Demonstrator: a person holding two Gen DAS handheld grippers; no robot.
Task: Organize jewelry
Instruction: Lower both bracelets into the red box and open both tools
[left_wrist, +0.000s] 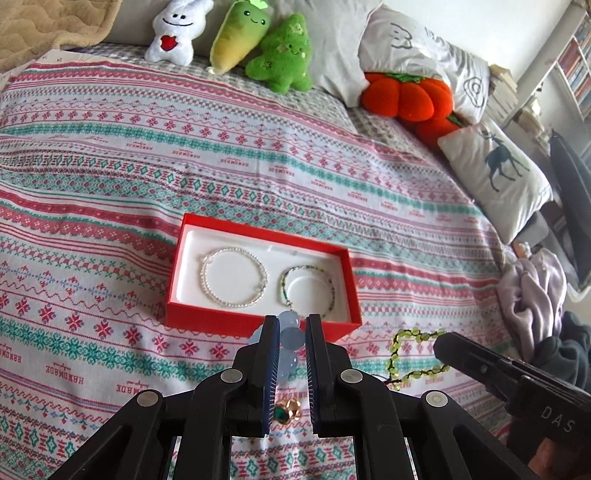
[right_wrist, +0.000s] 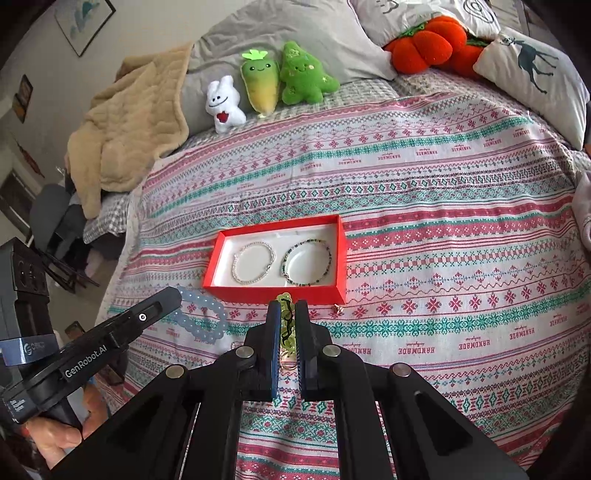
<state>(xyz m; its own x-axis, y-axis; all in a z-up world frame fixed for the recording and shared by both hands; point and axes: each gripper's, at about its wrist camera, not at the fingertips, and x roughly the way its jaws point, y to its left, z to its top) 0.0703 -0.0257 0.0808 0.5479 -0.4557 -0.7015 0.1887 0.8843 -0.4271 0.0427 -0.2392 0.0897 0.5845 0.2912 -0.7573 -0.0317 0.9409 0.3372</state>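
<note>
Bracelets: you're pinching blue bead bracelet (left_wrist: 290, 332) w/ left gripper (left_wrist: 291, 325) & green bead bracelet (right_wrist: 286, 321) w/ right gripper (right_wrist: 286, 317), both dangling — prob snagging red box (left_wrist: 207, 317) rim.

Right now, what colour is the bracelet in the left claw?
Pale translucent blue beads, clearest in the left wrist view.

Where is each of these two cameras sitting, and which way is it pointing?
Left wrist view: rides on the left tongs, looking forward and down over the patterned bedspread at the red box; its own tongs pinch a pale blue bead bracelet, and the right tongs show at the right edge.
Right wrist view: rides on the right tongs, facing the same way; they pinch a green bead bracelet, with the left tongs and a hand at left.
Shared: box, both bracelets inside, plush toys.
</note>
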